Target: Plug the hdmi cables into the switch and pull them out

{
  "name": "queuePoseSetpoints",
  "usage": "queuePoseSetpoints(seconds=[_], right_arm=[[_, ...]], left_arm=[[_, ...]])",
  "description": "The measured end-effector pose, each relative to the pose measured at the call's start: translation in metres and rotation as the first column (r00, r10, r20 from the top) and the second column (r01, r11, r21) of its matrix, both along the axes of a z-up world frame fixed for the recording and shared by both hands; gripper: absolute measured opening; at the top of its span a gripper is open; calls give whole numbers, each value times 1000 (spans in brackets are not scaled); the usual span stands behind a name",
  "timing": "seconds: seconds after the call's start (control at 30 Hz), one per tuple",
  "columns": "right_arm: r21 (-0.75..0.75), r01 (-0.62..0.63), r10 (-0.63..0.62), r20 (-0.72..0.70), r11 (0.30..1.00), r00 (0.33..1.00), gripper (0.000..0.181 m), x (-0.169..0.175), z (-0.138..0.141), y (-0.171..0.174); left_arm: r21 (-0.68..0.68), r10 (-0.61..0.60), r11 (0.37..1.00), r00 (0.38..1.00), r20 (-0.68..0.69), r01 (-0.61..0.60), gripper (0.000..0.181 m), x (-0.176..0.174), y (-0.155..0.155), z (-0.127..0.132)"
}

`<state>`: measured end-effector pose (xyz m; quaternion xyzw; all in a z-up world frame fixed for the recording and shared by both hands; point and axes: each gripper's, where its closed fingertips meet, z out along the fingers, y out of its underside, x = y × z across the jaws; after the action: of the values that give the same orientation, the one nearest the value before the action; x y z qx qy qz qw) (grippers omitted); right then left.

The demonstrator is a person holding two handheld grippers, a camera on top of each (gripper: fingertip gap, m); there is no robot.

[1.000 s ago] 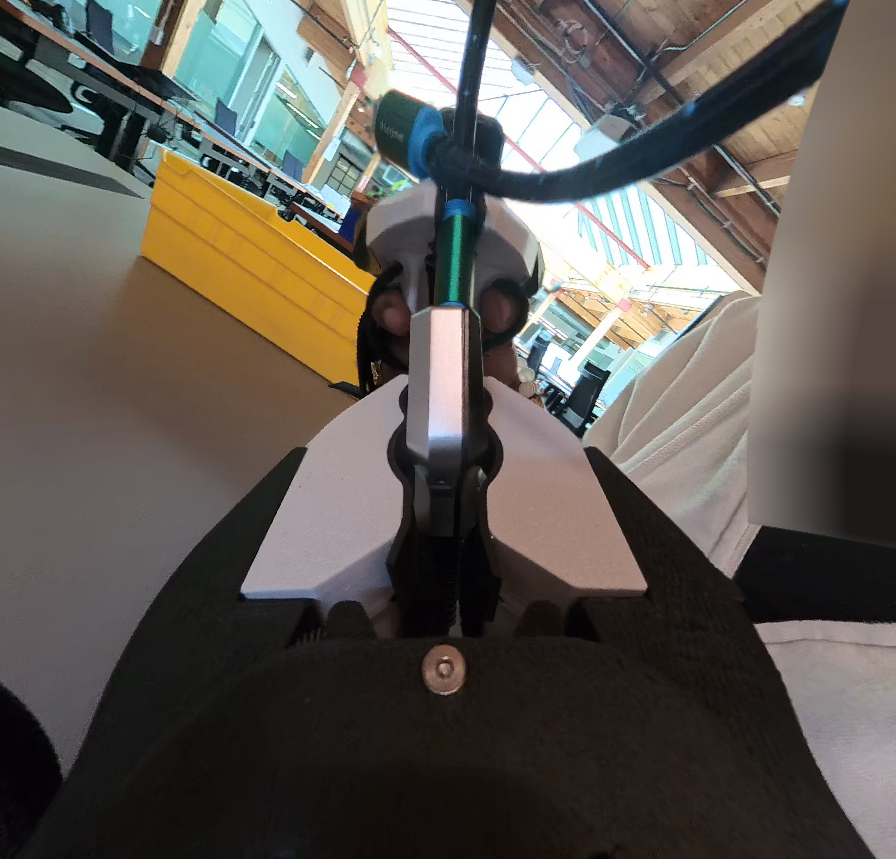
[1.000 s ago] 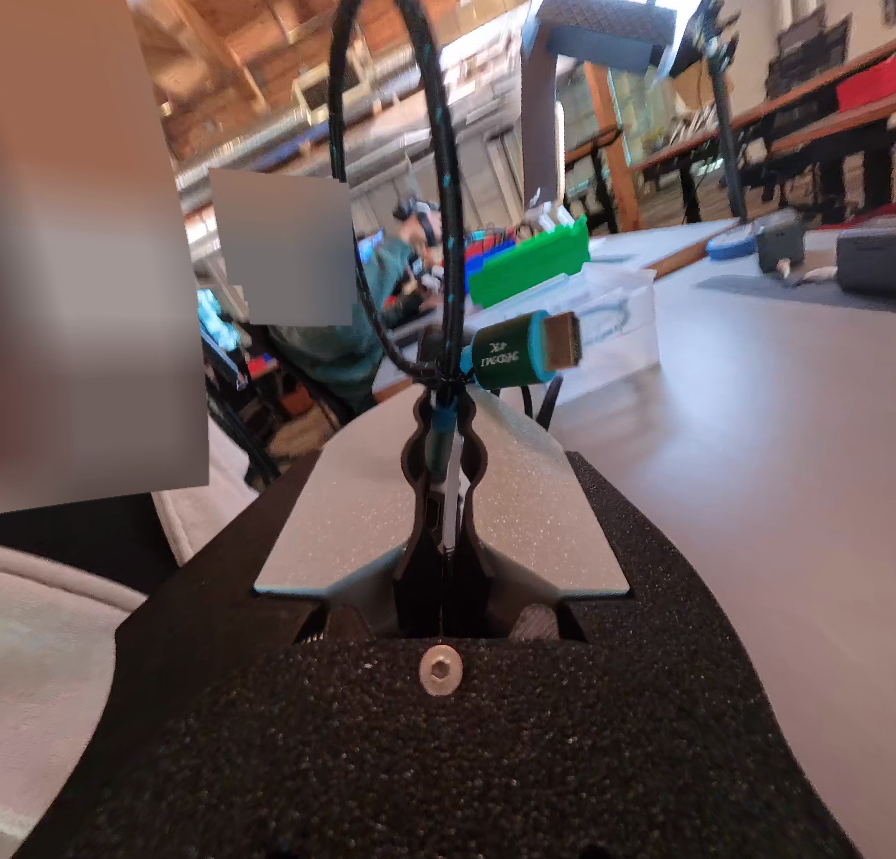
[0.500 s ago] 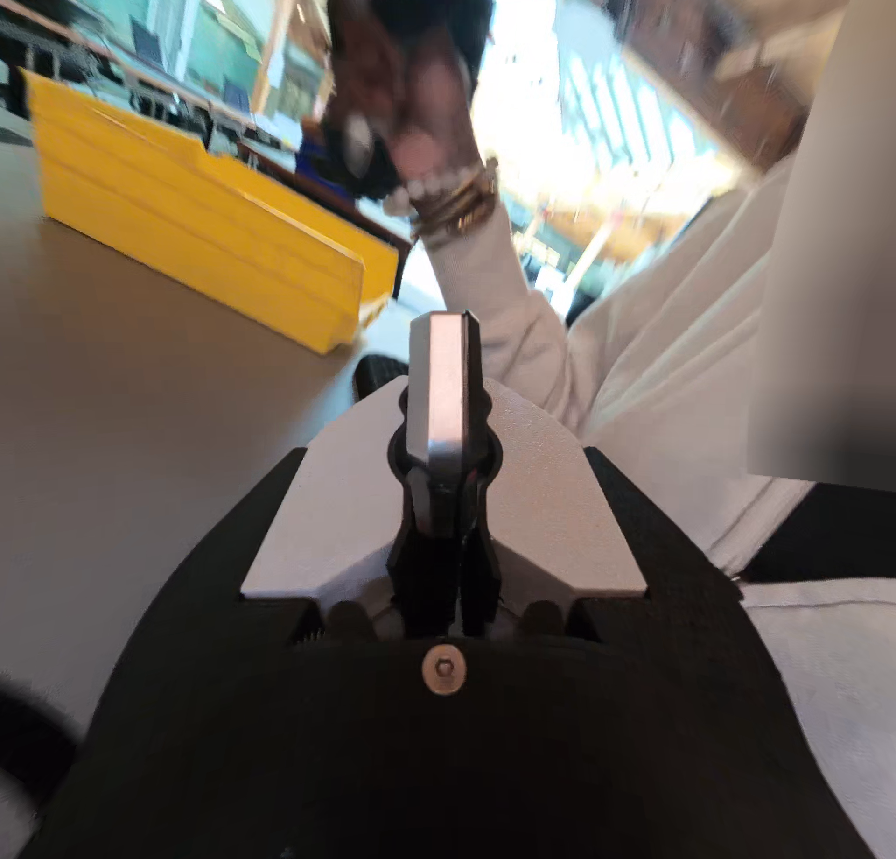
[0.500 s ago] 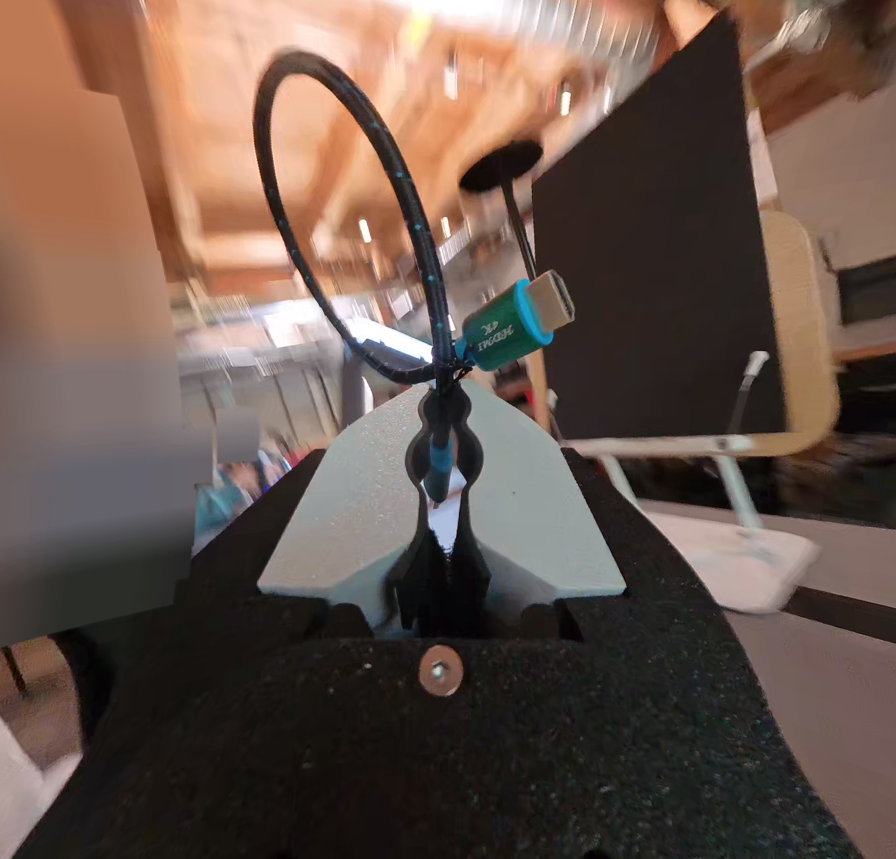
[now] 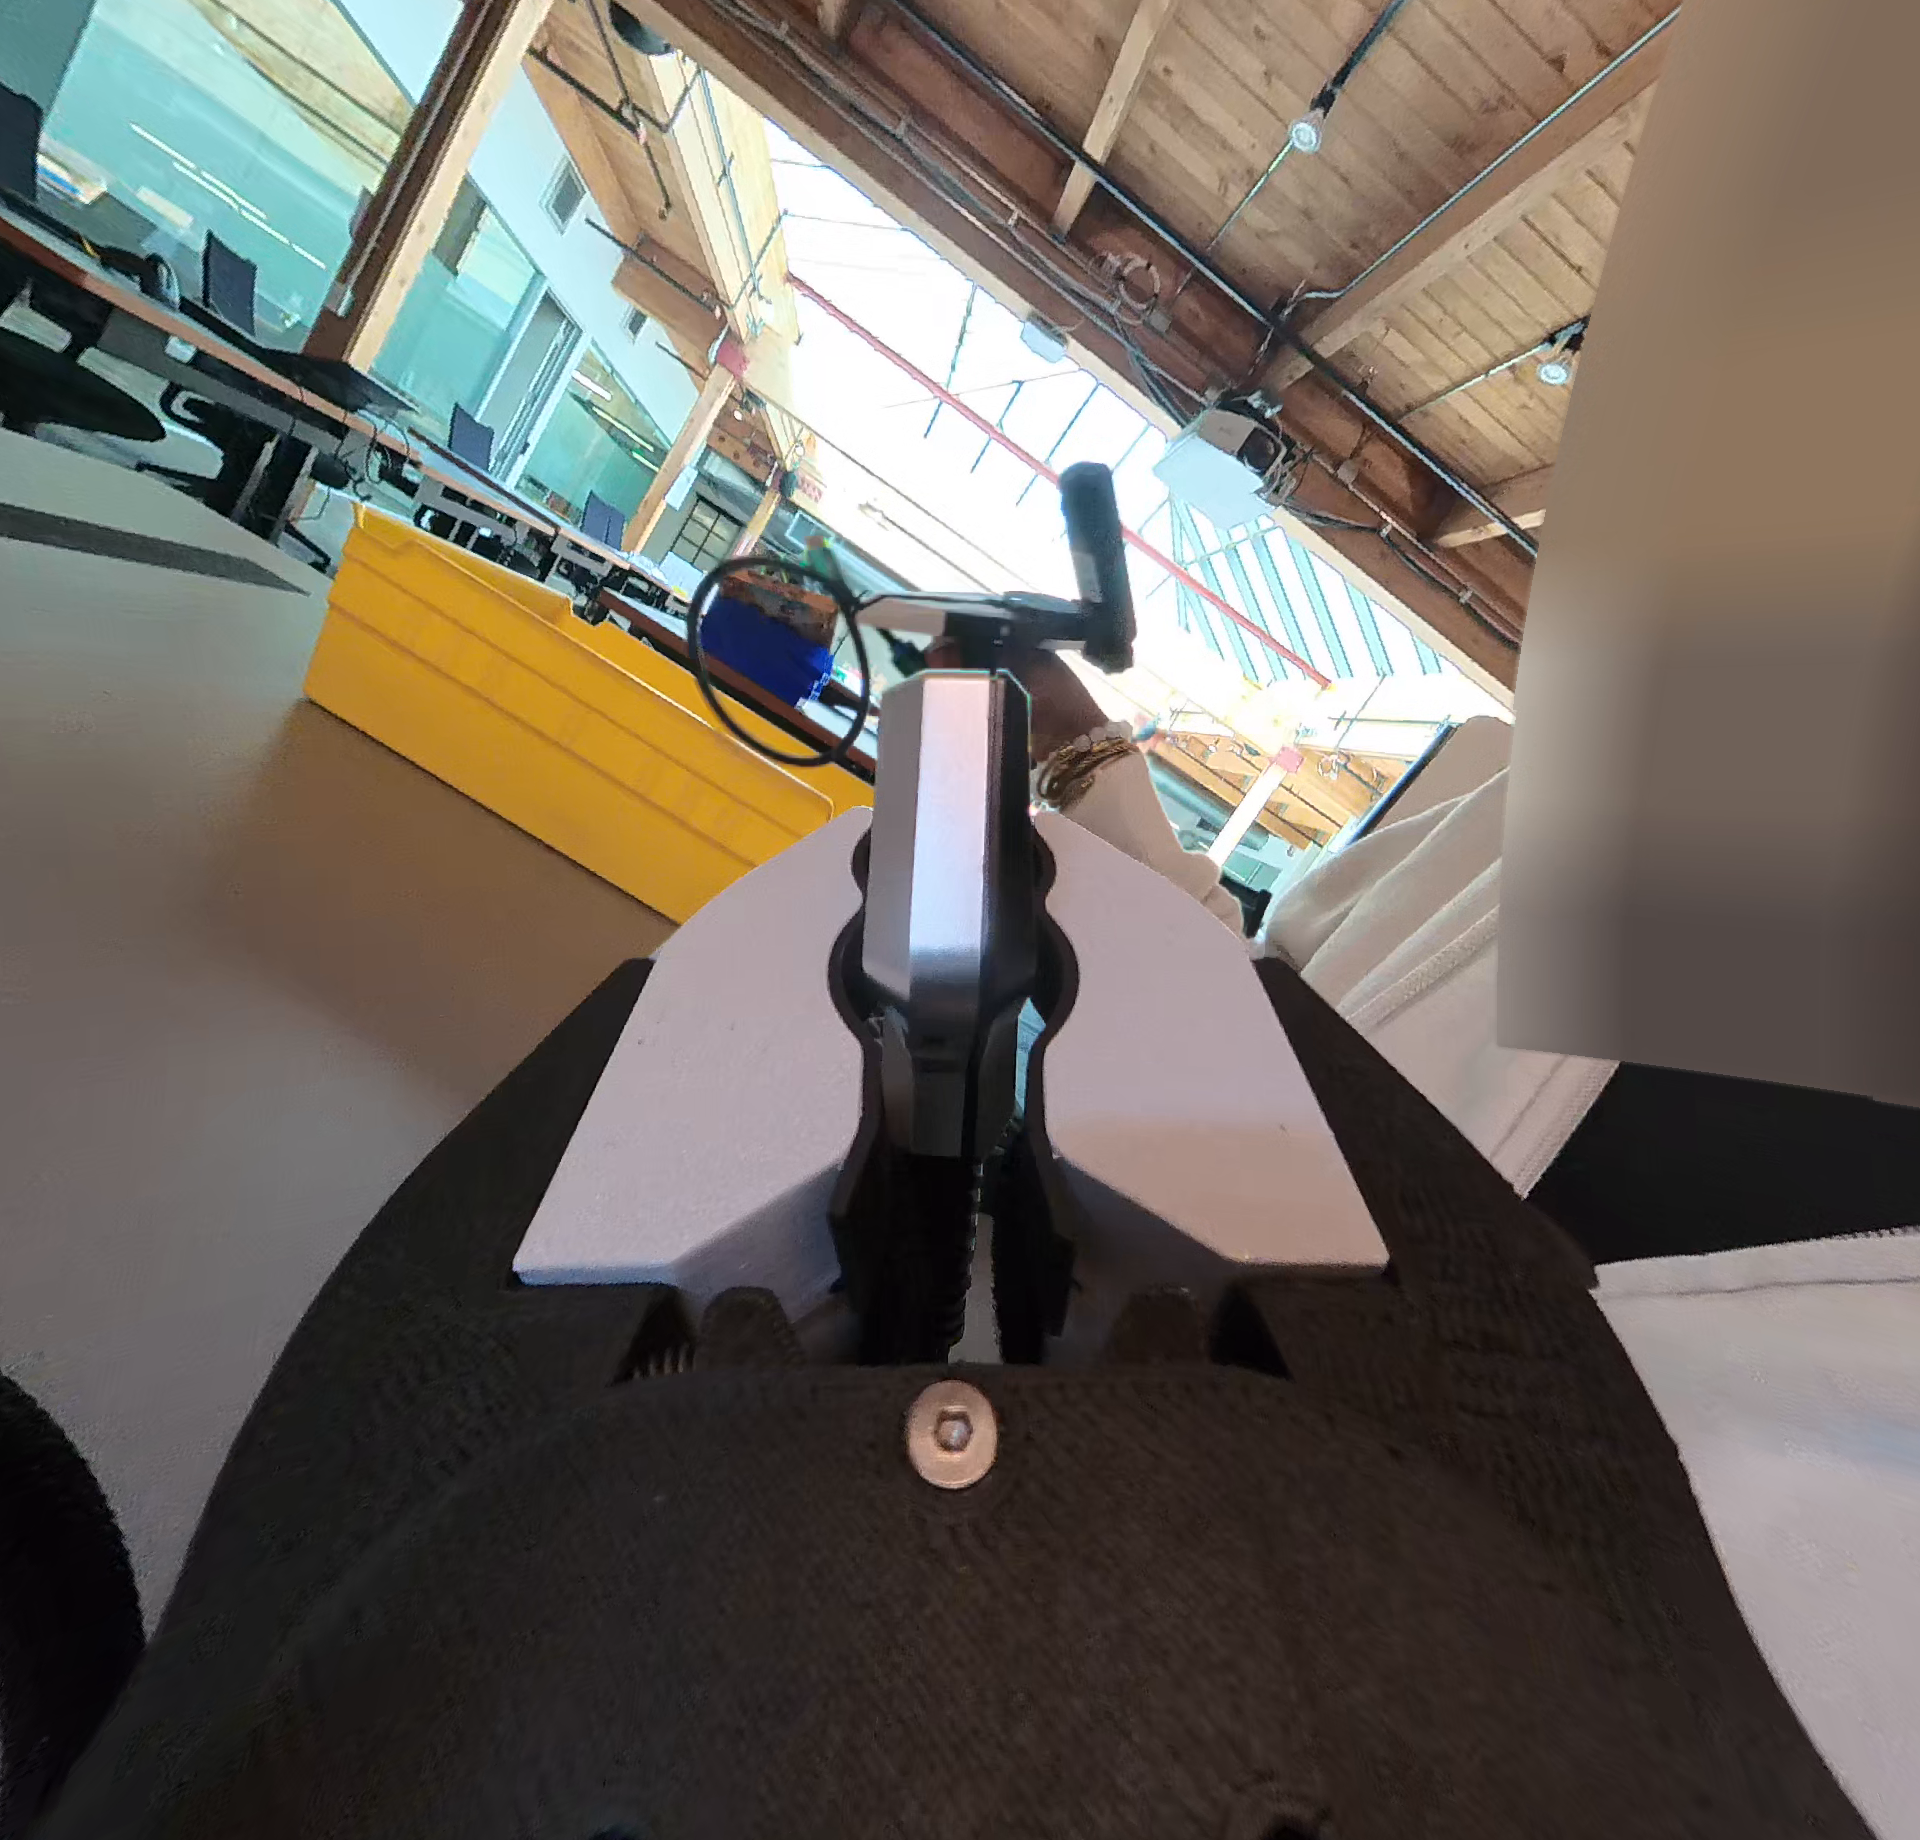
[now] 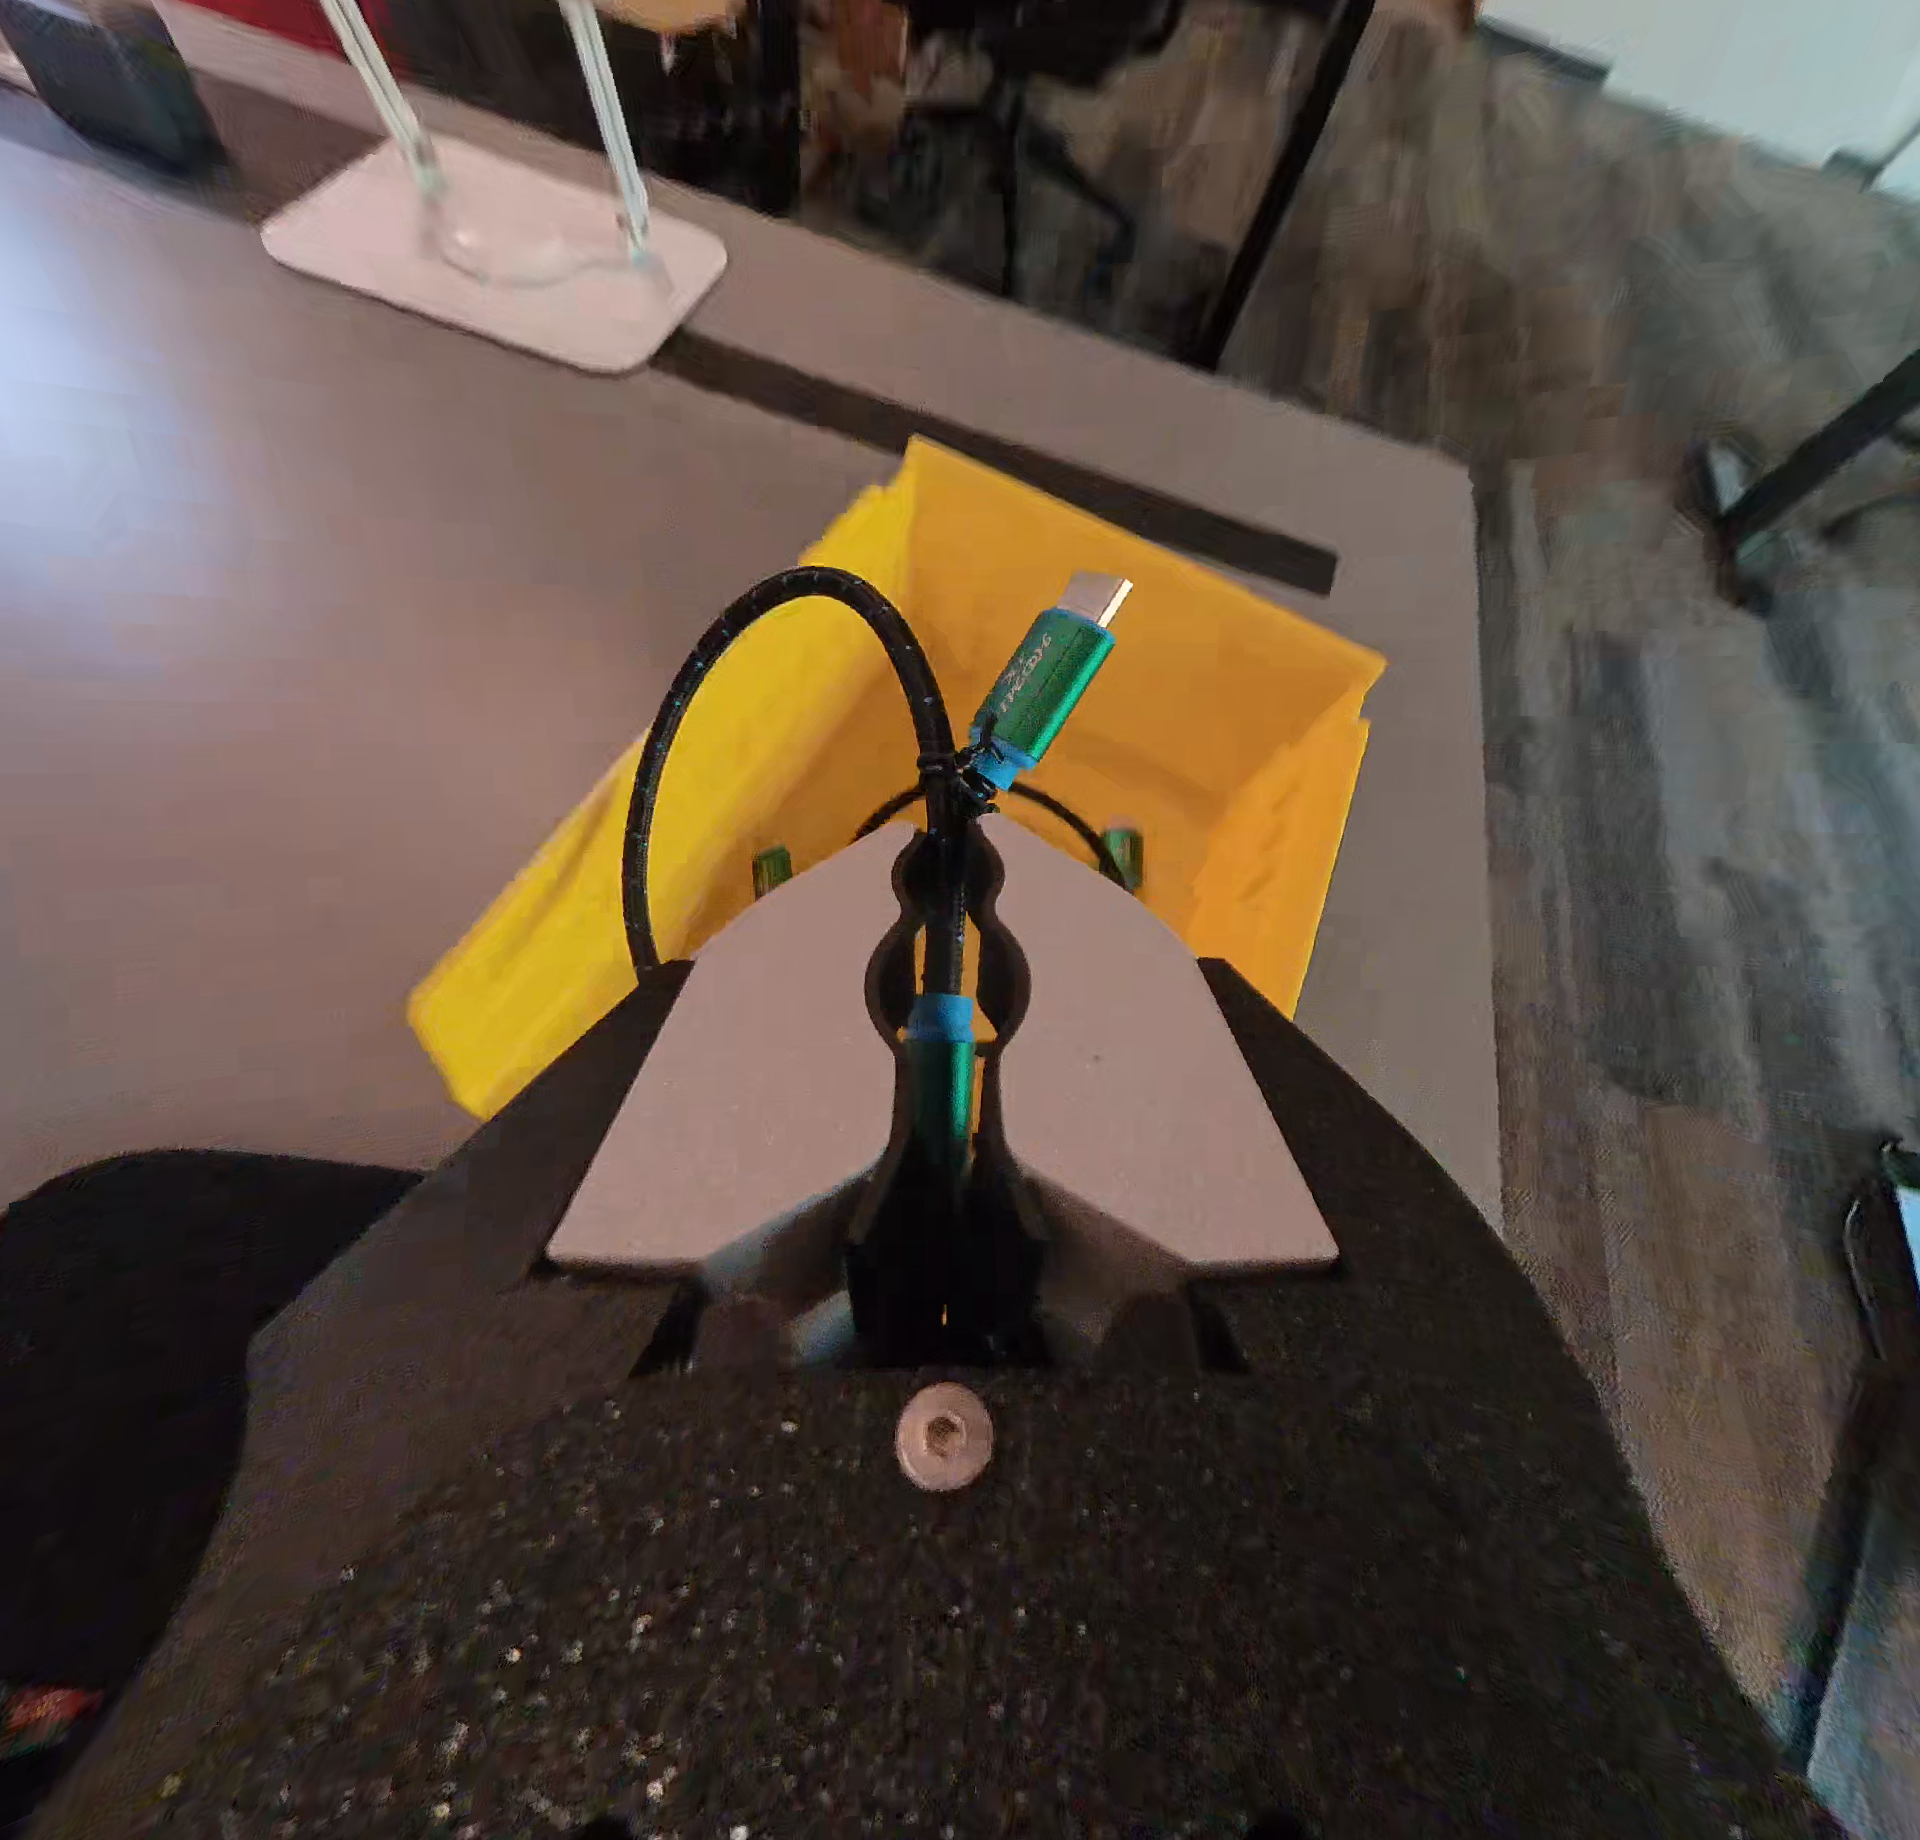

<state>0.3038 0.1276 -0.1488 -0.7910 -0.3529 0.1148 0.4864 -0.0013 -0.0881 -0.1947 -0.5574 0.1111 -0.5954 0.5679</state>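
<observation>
Our left gripper is clamped on the silver switch, which stands on edge between the pads above the grey table. Our right gripper pinches one green plug of a short braided cable; the cable loops up and back, and its free plug points away over the yellow bin. In that bin we see two more green plugs. From the left wrist, the right gripper shows farther off beyond the bin, cable loop hanging beside it.
</observation>
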Motion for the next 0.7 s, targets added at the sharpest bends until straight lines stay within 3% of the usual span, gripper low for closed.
queuePoseSetpoints(seconds=[0.2, 0.27, 0.4, 0.47, 0.53, 0.6, 0.63, 0.7], right_arm=[[-304, 111, -67, 153, 946, 986, 7, 26, -74, 14], [-287, 230, -149, 277, 930, 949, 8, 46, -90, 25], [-216, 280, -162, 443, 935, 882, 52, 55, -96, 32], [-143, 297, -187, 510, 944, 840, 49, 58, -84, 32], [-128, 147, -66, 492, 981, 868, 36, 36, -76, 27], [-228, -146, 236, 442, 963, 866, 37, -4, -87, 4], [-309, -234, 355, 431, 922, 829, 39, -15, -100, -9], [-441, -220, 450, 530, 870, 719, 48, -7, -127, -15]], left_arm=[[-25, -14, 1000, 999, -30, 13, 24, 3, 2, -7], [-37, -17, 999, 999, -30, 16, 24, 3, 3, -8], [-49, -30, 998, 999, -43, 28, 24, 5, 4, -12], [-53, -36, 998, 998, -45, 34, 24, 6, 3, -12], [-52, -37, 998, 999, -40, 35, 25, 6, 3, -11], [-52, -38, 998, 999, -34, 36, 25, 5, 3, -11], [-55, -39, 998, 999, -34, 38, 24, 6, 3, -11], [-58, -44, 997, 998, -34, 42, 25, 6, 3, -11]])
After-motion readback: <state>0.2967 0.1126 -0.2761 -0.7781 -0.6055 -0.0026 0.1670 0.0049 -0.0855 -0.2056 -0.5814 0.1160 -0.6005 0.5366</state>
